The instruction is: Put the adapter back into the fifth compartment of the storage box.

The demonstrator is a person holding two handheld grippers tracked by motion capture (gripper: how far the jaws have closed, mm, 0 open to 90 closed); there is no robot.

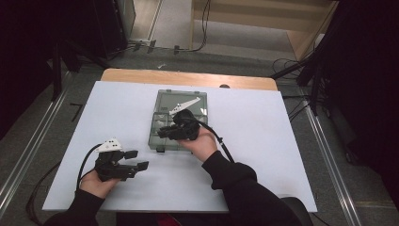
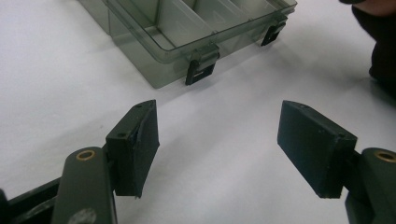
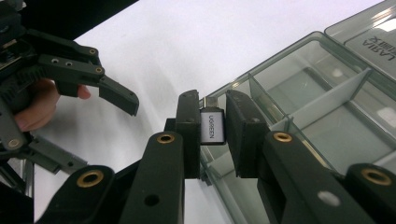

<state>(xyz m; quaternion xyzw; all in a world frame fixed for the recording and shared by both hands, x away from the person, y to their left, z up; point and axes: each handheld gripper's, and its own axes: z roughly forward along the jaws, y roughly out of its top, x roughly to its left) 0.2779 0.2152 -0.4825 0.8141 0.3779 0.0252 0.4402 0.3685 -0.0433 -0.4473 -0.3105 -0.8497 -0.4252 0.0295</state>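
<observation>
**Right gripper pinches a small adapter over the compartment box**

The right gripper (image 1: 164, 133) sits over the near left part of the clear compartment box (image 1: 200, 98), which lies open near the middle of the white table (image 1: 263, 141). The right hand (image 1: 203, 143) comes in from the near side, its dark sleeve (image 1: 240, 188) angled up and to the left, with the gripper pointing left across the box's near edge. In the right gripper view its two black jaws are closed on a small silver adapter (image 3: 213, 127) marked UGREEN, held upright between the pads just above the corner of the box (image 3: 327, 116), over the edge of a near compartment. Whether the adapter touches the box wall cannot be told.

The left gripper (image 1: 134, 160) rests low over the table near the left front, well apart from the box and to its near left. The left hand (image 1: 99, 183) grips it from the near side, with the jaws pointing right. In the left gripper view its jaws stand wide apart with nothing between them, only bare table; the box's near wall with its two dark latches (image 2: 201, 70) lies just beyond.
</observation>
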